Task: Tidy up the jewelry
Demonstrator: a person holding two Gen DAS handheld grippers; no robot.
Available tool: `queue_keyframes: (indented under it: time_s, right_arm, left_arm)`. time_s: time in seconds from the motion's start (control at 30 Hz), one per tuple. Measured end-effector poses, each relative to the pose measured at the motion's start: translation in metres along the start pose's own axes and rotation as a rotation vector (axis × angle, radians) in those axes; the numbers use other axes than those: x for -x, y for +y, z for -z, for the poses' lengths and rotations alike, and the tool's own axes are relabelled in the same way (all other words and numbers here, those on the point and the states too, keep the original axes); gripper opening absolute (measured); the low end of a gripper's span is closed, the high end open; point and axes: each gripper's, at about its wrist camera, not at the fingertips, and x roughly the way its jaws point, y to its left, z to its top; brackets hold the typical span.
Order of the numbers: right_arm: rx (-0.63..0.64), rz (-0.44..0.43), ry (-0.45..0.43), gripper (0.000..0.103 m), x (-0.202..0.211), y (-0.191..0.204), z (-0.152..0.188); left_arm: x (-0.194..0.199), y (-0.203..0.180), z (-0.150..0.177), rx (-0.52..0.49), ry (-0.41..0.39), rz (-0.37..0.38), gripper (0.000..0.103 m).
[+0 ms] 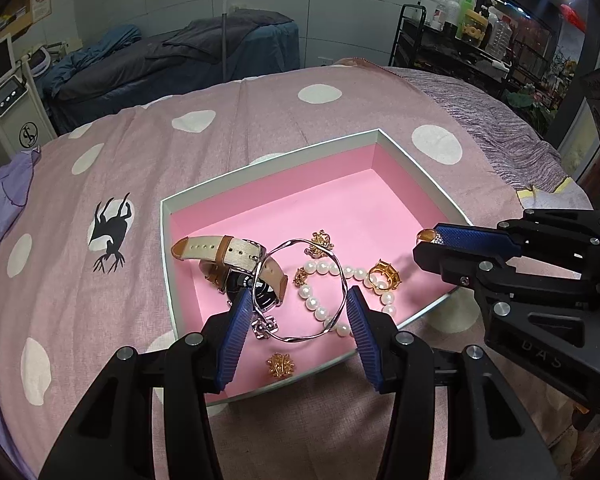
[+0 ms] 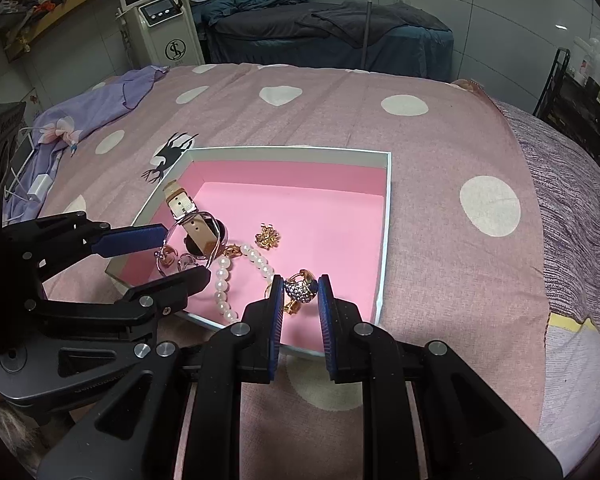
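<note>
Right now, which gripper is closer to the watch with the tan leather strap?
Left. The left gripper holds a twisted silver bangle right over the watch. The right gripper grips a sparkly gold ring across the pink-lined box.

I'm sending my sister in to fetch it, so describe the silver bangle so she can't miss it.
Find the pink-lined box on the polka-dot bedspread. At its near end, the left gripper pinches a thin twisted silver bangle above the pearl strand. It's the only plain silver hoop there.

Silver bangle (image 1: 306, 292), watch (image 1: 236, 264), pearls (image 1: 332, 276) in pink box (image 1: 268, 152).
</note>
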Motion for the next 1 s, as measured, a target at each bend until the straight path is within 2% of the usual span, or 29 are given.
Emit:
queue_keyframes:
  time_s: [0.13,0.23,0.3,0.4,0.47,0.5,0.53,0.57,0.6,0.8,1.0]
  right_arm:
    - [-0.006,0.012,-0.005,0.018,0.001,-0.001,0.001]
    - [-0.01,0.014,-0.005,0.02,0.001,-0.001,0.0]
    - [-0.009,0.02,-0.009,0.035,0.001,-0.001,-0.001]
    - [-0.008,0.032,-0.021,0.036,0.003,0.0,-0.002]
    - [-0.01,0.036,-0.021,0.036,0.003,-0.001,-0.003]
    - [-0.013,0.036,-0.02,0.037,0.004,-0.001,-0.004]
    - [-0.015,0.036,-0.022,0.039,0.004,-0.002,-0.004]
    - [-0.019,0.045,-0.025,0.049,0.005,-0.002,-0.004]
    - [-0.023,0.043,-0.029,0.051,0.006,-0.003,-0.005]
    - [-0.024,0.048,-0.038,0.051,0.011,-0.002,-0.005]
    - [-0.04,0.028,-0.045,0.051,0.018,-0.002,-0.004]
  left_arm:
    - [0.001,0.0,0.0,-0.001,-0.002,-0.011,0.049]
    - [0.002,0.002,0.0,0.009,-0.005,-0.037,0.056]
    - [0.003,0.003,0.0,0.018,-0.006,-0.047,0.06]
    - [0.006,0.004,0.0,0.023,-0.01,-0.056,0.066]
    - [0.009,0.006,0.0,0.029,-0.016,-0.076,0.077]
    - [0.012,0.007,0.001,0.033,-0.019,-0.084,0.079]
    - [0.014,0.009,0.001,0.038,-0.024,-0.089,0.082]
    - [0.016,0.01,0.002,0.041,-0.027,-0.097,0.084]
    - [0.018,0.011,0.002,0.042,-0.027,-0.109,0.085]
    - [0.029,0.017,0.007,0.044,-0.028,-0.171,0.091]
    - [0.038,0.021,0.012,0.052,-0.03,-0.181,0.095]
